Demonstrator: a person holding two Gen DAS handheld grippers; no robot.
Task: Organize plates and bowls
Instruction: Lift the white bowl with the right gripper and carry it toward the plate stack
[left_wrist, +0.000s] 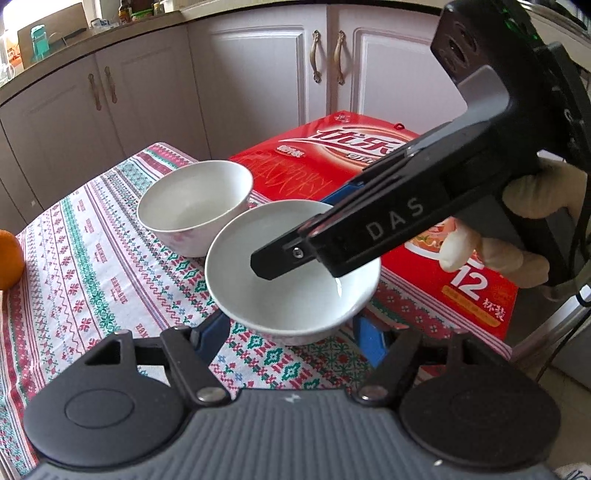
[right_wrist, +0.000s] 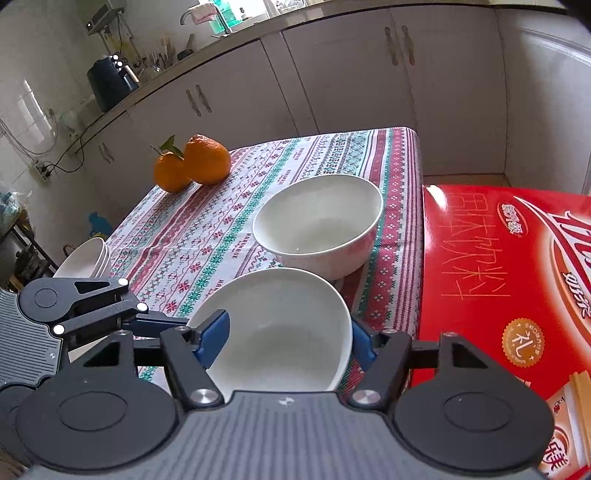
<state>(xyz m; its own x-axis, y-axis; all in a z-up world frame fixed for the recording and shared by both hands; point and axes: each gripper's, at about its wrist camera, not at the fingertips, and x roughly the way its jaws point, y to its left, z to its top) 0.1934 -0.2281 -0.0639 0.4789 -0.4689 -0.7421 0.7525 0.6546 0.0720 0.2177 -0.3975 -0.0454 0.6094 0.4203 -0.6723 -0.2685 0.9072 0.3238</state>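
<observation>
A white bowl (left_wrist: 295, 295) sits at the near edge of the patterned tablecloth (left_wrist: 92, 258), slightly tilted. My left gripper (left_wrist: 293, 336) has its blue pads (left_wrist: 218, 332) pressed against the bowl's lower sides. My right gripper (left_wrist: 310, 229) reaches in from the right over the same bowl. In the right wrist view this bowl (right_wrist: 280, 332) sits between the right gripper's (right_wrist: 288, 339) blue pads (right_wrist: 214, 332), which are shut on it. The left gripper (right_wrist: 173, 326) meets the bowl's left side. A second white bowl (left_wrist: 195, 206) (right_wrist: 321, 229) stands upright just behind.
A red carton (left_wrist: 424, 221) (right_wrist: 498, 277) lies right of the bowls. Two oranges (right_wrist: 192, 166) sit at the cloth's far left. A stack of white bowls (right_wrist: 88, 258) stands beyond the table's left edge. Cabinets (left_wrist: 258, 74) line the back. A gloved hand (left_wrist: 517, 229) holds the right gripper.
</observation>
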